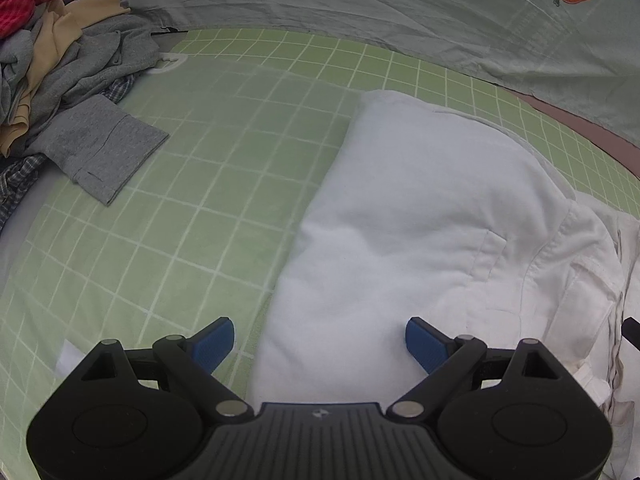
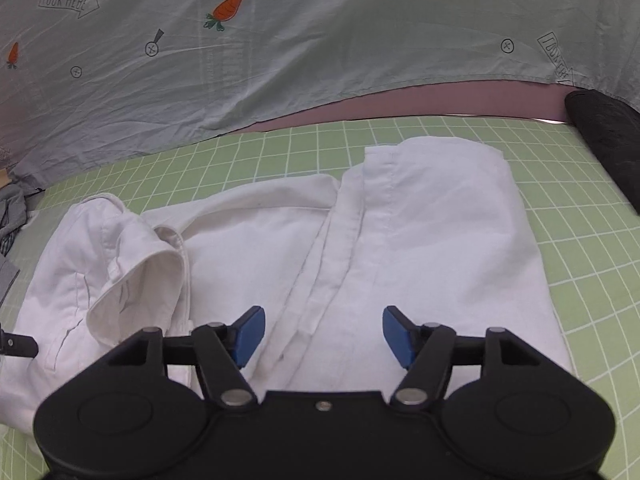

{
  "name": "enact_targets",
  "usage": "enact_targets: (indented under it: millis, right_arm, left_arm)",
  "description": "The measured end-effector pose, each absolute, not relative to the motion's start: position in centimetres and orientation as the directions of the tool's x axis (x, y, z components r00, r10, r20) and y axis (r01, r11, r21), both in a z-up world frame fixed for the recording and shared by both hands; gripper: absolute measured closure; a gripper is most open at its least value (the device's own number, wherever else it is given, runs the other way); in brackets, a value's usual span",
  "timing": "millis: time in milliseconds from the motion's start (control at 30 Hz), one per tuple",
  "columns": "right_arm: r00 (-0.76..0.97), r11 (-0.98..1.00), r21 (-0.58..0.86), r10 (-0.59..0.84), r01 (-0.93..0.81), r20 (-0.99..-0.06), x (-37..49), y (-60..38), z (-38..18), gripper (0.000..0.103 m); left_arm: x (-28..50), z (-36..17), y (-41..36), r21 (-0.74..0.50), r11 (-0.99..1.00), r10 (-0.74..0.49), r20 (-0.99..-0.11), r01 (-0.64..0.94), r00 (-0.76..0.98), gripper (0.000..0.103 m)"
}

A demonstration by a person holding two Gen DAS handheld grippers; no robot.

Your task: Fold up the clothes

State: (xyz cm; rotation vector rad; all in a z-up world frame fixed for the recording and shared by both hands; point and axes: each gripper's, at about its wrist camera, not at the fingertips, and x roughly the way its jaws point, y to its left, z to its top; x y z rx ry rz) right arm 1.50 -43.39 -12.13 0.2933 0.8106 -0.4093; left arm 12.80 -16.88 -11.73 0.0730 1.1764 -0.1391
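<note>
The white shirt [image 2: 400, 240] lies spread on the green grid mat [image 1: 180, 200] that covers the desk, partly folded, with its collar [image 2: 148, 272] turned up on the left side in the right wrist view and its button placket [image 2: 340, 248] running up the middle.

Going left to right in the left wrist view: a heap of unfolded clothes [image 1: 60, 64] sits at the mat's far left edge, with grey, beige, checked and red pieces in it, and a grey sleeve [image 1: 108, 148] reaches out from it flat onto the mat. Bare grid follows, then the shirt's rounded, folded body [image 1: 420, 220] with a chest pocket visible. The left gripper [image 1: 320, 344] hovers at the shirt's left edge, fingers [image 1: 212, 344] spread wide, gripping nothing.

In the right wrist view, the right gripper [image 2: 323, 336] is above the lower part of the placket, its blue fingers [image 2: 250, 334] likewise spread apart and empty. A pale sheet printed with carrots [image 2: 228, 8] hangs behind the desk, and a dark roll [image 2: 604, 136] lies at the mat's far right corner.
</note>
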Motion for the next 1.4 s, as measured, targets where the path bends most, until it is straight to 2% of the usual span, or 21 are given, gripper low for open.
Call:
enact_targets:
  millis: [200, 333, 367, 400, 433, 467, 500, 567, 733, 867, 967, 1033, 1100, 1133, 1167, 1200, 1233, 1300, 1367, 1400]
  right_arm:
    - [0.555, 0.861, 0.044, -0.287, 0.506, -0.781, 5.7, -43.9, -14.8, 0.026]
    - [0.504, 0.834, -0.086, -0.408, 0.546, -0.761, 7.1, -43.6, -15.6, 0.029]
    - [0.505, 0.826, -0.095, -0.426, 0.556, -0.750, 7.1, -43.7, -15.7, 0.039]
    - [0.505, 0.820, -0.106, -0.442, 0.563, -0.741, 7.0, -43.8, -15.7, 0.059]
    - [0.503, 0.818, -0.119, -0.454, 0.563, -0.736, 6.9, -43.8, -15.7, 0.068]
    - [0.508, 0.820, -0.121, -0.455, 0.559, -0.732, 6.7, -43.9, -15.7, 0.072]
    - [0.527, 0.832, -0.101, -0.434, 0.545, -0.731, 6.4, -44.1, -15.6, 0.087]
    - [0.539, 0.839, -0.084, -0.419, 0.538, -0.730, 6.0, -44.3, -15.2, 0.098]
    - [0.607, 0.841, 0.015, -0.378, 0.541, -0.699, 4.4, -44.1, -12.3, 0.100]
    - [0.686, 0.878, 0.061, -0.326, 0.474, -0.650, 3.1, -41.8, -9.4, 0.100]
    - [0.693, 0.906, 0.083, -0.256, 0.415, -0.674, 3.2, -40.2, -10.0, 0.100]
    - [0.652, 0.910, 0.104, -0.205, 0.402, -0.730, 3.9, -39.8, -12.1, 0.098]
    - [0.612, 0.912, 0.118, -0.165, 0.394, -0.773, 4.5, -39.7, -13.7, 0.088]
    - [0.598, 0.911, 0.123, -0.151, 0.393, -0.787, 4.7, -39.7, -14.2, 0.086]
    - [0.596, 0.909, 0.126, -0.151, 0.398, -0.789, 4.6, -39.7, -13.9, 0.079]
    - [0.599, 0.905, 0.136, -0.148, 0.402, -0.787, 4.5, -39.8, -13.6, 0.064]
    - [0.614, 0.901, 0.158, -0.138, 0.403, -0.777, 4.2, -39.9, -13.1, 0.058]
    - [0.653, 0.901, 0.169, -0.150, 0.399, -0.743, 3.2, -40.0, -11.9, 0.033]
    - [0.663, 0.903, 0.110, -0.218, 0.416, -0.716, 2.3, -39.9, -10.8, 0.019]
    - [0.662, 0.900, 0.086, -0.246, 0.427, -0.708, 1.9, -40.1, -10.5, 0.018]
  left_arm:
    - [13.9, -12.9, -16.5, -0.027, 0.993, -0.067, -0.936, 0.118, 0.347, 0.010]
    - [14.1, -13.4, -16.4, -0.031, 0.994, -0.066, -0.939, 0.106, 0.338, 0.007]
    - [14.2, -13.5, -16.4, -0.032, 0.994, -0.065, -0.940, 0.103, 0.336, 0.006]
    - [14.2, -13.6, -16.3, -0.034, 0.994, -0.066, -0.940, 0.100, 0.334, 0.006]
    - [14.3, -13.8, -16.3, -0.038, 0.995, -0.068, -0.942, 0.095, 0.330, 0.005]
    - [14.4, -13.9, -16.2, -0.043, 0.995, -0.070, -0.943, 0.090, 0.327, 0.005]
    - [14.4, -13.9, -16.1, -0.047, 0.995, -0.073, -0.943, 0.087, 0.324, 0.005]
    - [14.4, -13.8, -16.0, -0.051, 0.995, -0.077, -0.943, 0.089, 0.325, 0.005]
    - [14.0, -13.6, -15.7, -0.051, 0.994, -0.079, -0.940, 0.092, 0.332, 0.005]
    - [13.8, -13.5, -15.1, -0.063, 0.994, -0.088, -0.940, 0.084, 0.330, 0.005]
    - [13.6, -13.4, -14.7, -0.073, 0.994, -0.096, -0.939, 0.082, 0.331, 0.005]
    - [13.4, -13.4, -14.5, -0.078, 0.994, -0.101, -0.937, 0.083, 0.334, 0.005]
    - [13.2, -13.3, -14.3, -0.083, 0.994, -0.104, -0.937, 0.077, 0.335, 0.005]
    - [13.2, -13.3, -14.1, -0.087, 0.994, -0.106, -0.936, 0.072, 0.336, 0.005]
    - [13.1, -13.3, -14.0, -0.091, 0.993, -0.109, -0.935, 0.069, 0.337, 0.005]
    - [13.1, -13.2, -13.8, -0.094, 0.993, -0.111, -0.935, 0.066, 0.338, 0.005]
    - [13.1, -13.3, -13.7, -0.099, 0.993, -0.115, -0.934, 0.064, 0.339, 0.005]
    - [13.0, -13.3, -13.5, -0.112, 0.992, -0.126, -0.933, 0.061, 0.338, 0.005]
    - [13.0, -13.5, -13.3, -0.130, 0.990, -0.143, -0.931, 0.060, 0.336, 0.005]
    - [13.0, -13.5, -13.2, -0.141, 0.988, -0.153, -0.930, 0.060, 0.335, 0.005]
